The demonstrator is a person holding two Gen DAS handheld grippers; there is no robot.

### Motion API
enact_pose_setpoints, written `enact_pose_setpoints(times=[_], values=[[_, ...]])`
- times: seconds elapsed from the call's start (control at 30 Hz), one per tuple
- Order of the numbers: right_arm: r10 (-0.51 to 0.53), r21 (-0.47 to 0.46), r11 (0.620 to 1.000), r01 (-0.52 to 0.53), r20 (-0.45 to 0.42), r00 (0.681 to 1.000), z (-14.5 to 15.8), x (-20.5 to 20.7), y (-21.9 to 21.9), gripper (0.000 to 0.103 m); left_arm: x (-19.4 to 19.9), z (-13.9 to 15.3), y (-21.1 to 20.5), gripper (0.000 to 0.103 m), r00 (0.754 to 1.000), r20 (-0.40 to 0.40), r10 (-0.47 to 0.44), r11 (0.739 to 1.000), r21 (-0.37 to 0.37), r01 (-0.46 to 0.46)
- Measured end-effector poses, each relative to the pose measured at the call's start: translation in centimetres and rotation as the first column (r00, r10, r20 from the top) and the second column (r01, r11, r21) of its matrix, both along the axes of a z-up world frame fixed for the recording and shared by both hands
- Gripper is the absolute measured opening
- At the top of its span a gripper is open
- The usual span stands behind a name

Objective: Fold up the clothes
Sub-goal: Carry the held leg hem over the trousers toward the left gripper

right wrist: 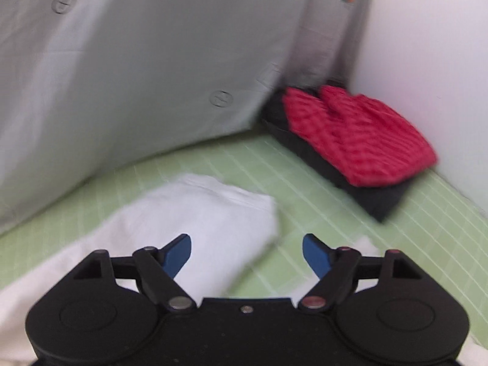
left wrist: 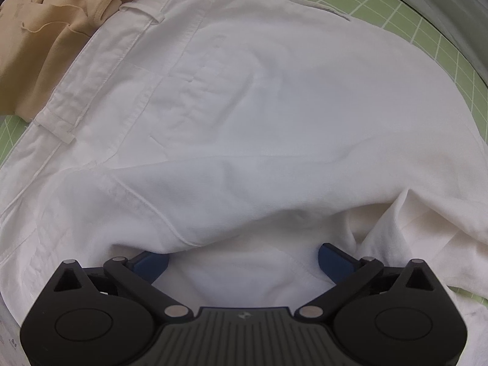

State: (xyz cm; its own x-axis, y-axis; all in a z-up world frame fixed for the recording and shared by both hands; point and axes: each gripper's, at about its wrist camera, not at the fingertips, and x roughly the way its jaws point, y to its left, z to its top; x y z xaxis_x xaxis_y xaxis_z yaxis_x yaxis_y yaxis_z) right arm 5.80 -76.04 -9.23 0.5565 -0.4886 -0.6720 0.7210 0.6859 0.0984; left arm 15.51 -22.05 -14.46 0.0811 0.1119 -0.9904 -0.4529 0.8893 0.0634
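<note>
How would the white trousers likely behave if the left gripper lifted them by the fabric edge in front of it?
Probably floppy: the white trousers already sag in soft folds near the left gripper. They would likely drape and unfold rather than hold shape. The seamed waistband looks thicker, so that end may hang heavier and drag across the green mat.

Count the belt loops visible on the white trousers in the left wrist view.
2 on the white trousers: one belt loop on the waistband at the left edge, another belt loop near the top by the tan garment. Folded cloth may hide others.
</note>
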Motion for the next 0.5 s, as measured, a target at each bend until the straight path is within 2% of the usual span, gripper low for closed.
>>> enact_pose_setpoints(times=[0.1,0.27,0.33,0.37,0.4,0.43,0.47,0.5], values=[[0.061,0.118,0.991,-0.071,0.086,0.994,-0.3,3.5,0.9,0.091,-0.1,0.1,-0.2,0.103,1.0,0.0,0.003,1.0,-0.001,-0.003],[0.135,0.17,0.977,-0.133,-0.001,0.991,-2.8,9.7,4.5,0.092,-0.2,0.2,-0.5,0.103,1.0,-0.001,0.007,1.0,-0.002,-0.007],[0.148,0.181,0.974,-0.139,-0.041,0.988,-3.7,10.6,5.3,0.088,-0.3,0.3,-0.6,0.103,1.0,-0.001,0.009,1.0,-0.003,-0.009],[0.155,0.191,0.971,-0.145,-0.043,0.987,-4.1,10.5,5.4,0.076,-0.3,0.3,-0.7,0.103,1.0,-0.002,0.01,1.0,-0.003,-0.01],[0.162,0.194,0.969,-0.153,-0.03,0.986,-4.2,9.9,5.5,0.054,-0.3,0.4,-0.7,0.103,1.0,-0.003,0.01,1.0,-0.004,-0.01],[0.176,0.191,0.967,-0.17,-0.013,0.984,-4.1,8.8,5.5,0.04,-0.3,0.4,-0.8,0.103,1.0,-0.003,0.011,1.0,-0.005,-0.011],[0.193,0.186,0.964,-0.191,0.003,0.981,-3.9,7.5,5.4,0.016,-0.4,0.4,-0.8,0.103,1.0,-0.004,0.011,1.0,-0.005,-0.011],[0.202,0.171,0.964,-0.201,0.013,0.979,-3.6,6.0,5.3,0.006,-0.4,0.5,-0.9,0.103,1.0,-0.004,0.012,1.0,-0.005,-0.012]])
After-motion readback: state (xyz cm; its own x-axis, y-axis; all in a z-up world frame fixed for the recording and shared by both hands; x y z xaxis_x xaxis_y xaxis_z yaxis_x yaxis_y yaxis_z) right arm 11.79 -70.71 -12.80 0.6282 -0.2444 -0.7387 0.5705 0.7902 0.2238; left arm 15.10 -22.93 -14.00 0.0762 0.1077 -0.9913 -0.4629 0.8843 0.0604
